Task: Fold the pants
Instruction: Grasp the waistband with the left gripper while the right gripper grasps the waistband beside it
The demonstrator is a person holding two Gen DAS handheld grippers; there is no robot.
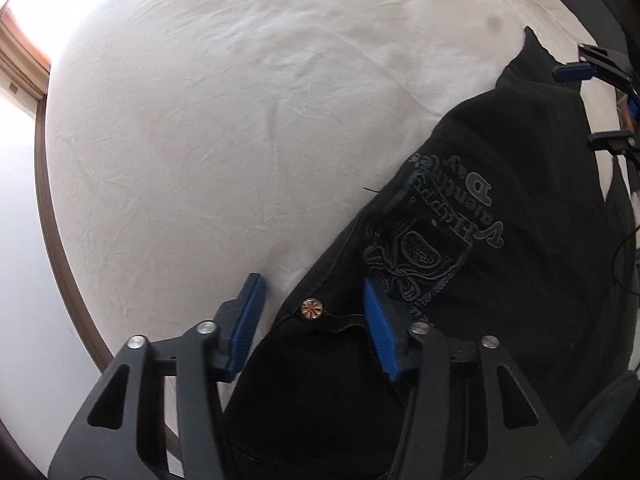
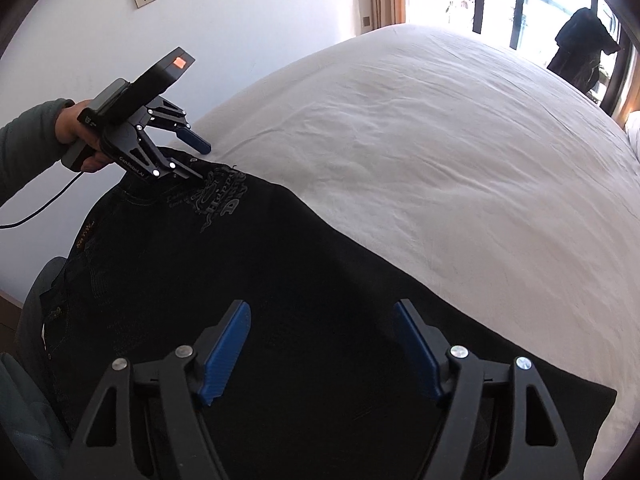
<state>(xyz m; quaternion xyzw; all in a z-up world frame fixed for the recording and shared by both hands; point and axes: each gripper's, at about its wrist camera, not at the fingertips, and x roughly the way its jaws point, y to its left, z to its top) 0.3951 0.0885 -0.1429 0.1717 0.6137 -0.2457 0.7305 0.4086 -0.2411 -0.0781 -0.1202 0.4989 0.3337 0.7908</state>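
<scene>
Black pants point(image 1: 500, 208) with an embroidered design point(image 1: 452, 232) lie along the near edge of a white bed; they also show in the right wrist view point(image 2: 280, 272). My left gripper point(image 1: 312, 304) is open over the waistband corner, its jaws on either side of a metal button point(image 1: 312, 307); it also shows in the right wrist view point(image 2: 202, 162). My right gripper point(image 2: 322, 320) is open just above the leg end of the pants; it shows at the right edge of the left wrist view point(image 1: 596, 100).
The white bedsheet point(image 1: 240, 120) spreads wide beyond the pants. The bed's brown edge point(image 1: 60, 256) and a white wall lie to the left. A window and hanging dark clothing point(image 2: 580, 48) are at the far right. A grey cushion point(image 2: 24, 400) sits beside the waistband.
</scene>
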